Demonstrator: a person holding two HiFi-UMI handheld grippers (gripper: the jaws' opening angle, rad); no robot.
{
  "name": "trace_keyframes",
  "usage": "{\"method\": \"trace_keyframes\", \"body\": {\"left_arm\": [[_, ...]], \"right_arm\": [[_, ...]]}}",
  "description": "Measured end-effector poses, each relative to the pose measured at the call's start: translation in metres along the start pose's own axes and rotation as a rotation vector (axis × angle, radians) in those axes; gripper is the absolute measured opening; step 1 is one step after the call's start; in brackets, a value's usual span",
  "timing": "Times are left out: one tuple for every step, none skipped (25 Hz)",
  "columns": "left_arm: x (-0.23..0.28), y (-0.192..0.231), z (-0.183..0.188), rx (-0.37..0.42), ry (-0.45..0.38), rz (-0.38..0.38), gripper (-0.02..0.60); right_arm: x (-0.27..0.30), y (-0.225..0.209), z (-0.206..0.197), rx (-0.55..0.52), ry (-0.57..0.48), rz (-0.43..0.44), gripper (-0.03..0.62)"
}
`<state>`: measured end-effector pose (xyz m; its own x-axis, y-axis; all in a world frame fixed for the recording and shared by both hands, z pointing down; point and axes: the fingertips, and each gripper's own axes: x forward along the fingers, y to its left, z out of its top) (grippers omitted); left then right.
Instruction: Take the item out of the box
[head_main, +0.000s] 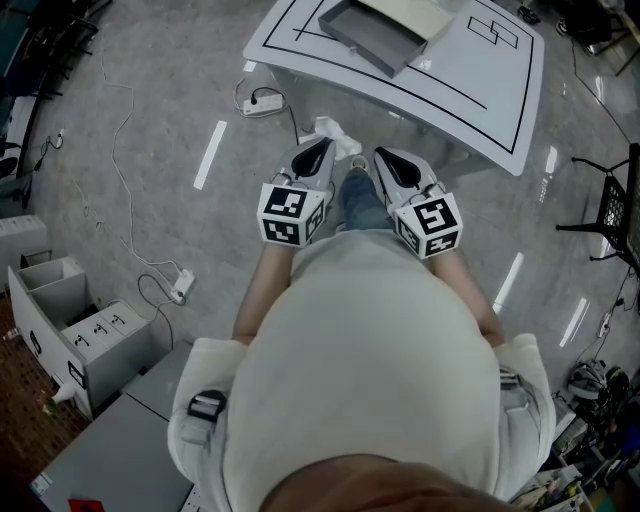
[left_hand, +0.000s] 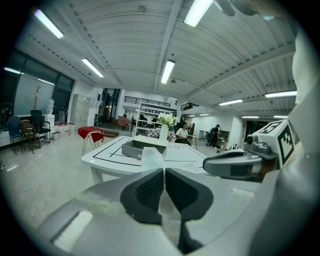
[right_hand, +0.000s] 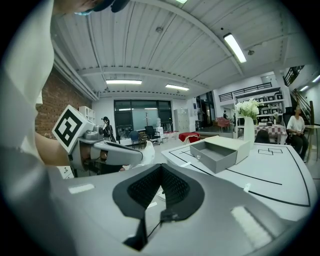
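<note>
Head view placed your sweater (head_main: 370, 370) nearest the lens. It covered your upper arms, and the marker cubes hid your hands. You held both tools side by side just ahead of your chest, above the floor (head_main: 150, 160) and short of the table (head_main: 500, 110).

The left gripper (head_main: 322, 150) had its jaws pressed nearly together on a white item (head_main: 338, 135), a thin crumpled piece that stood up past the tips. Left gripper view confirmed the pinch: the pale material ran down through the narrow slit between the pads (left_hand: 147, 187). Whether it was paper, tissue or film could not be made out. The right gripper (head_main: 388, 158) was pressed shut. Right gripper view showed its ribbed pads (right_hand: 145, 187) meeting with nothing between them.

Beyond the tools, the grey box (head_main: 375, 35) lay on the table with its drawer pulled out toward you. The white item was well apart from it, outside it and off the table. The upper frame edge cut off the far end of the box's pale sleeve. Farthest away, a vase of white flowers (right_hand: 248, 125) stood behind the box, which hid its base.
</note>
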<state>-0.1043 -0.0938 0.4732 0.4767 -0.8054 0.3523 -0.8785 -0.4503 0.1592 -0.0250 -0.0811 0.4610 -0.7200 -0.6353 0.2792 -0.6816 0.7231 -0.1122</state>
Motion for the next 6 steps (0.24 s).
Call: {"method": "trace_keyframes", "body": {"left_arm": [[0.0001, -0.0001, 0.0004, 0.000, 0.000, 0.000, 0.012], [0.0001, -0.0002, 0.0008, 0.001, 0.000, 0.000, 0.012], [0.0001, -0.0003, 0.0009, 0.001, 0.001, 0.000, 0.012], [0.0003, -0.0005, 0.0010, 0.002, 0.001, -0.001, 0.012], [0.0007, -0.0007, 0.0009, 0.002, 0.002, -0.001, 0.012], [0.0010, -0.0009, 0.0007, 0.002, 0.003, -0.002, 0.012]], "right_arm": [[-0.0002, -0.0001, 0.0000, 0.000, 0.000, -0.001, -0.006], [-0.0004, -0.0002, 0.0000, -0.001, 0.000, -0.001, -0.005], [-0.0006, -0.0003, 0.0000, -0.001, 0.000, -0.002, -0.005], [-0.0009, -0.0005, -0.0001, -0.001, 0.000, -0.002, -0.006], [-0.0012, -0.0007, -0.0002, -0.001, 0.000, -0.003, -0.005], [-0.0015, -0.0009, -0.0004, -0.001, 0.000, -0.004, -0.005]]}}
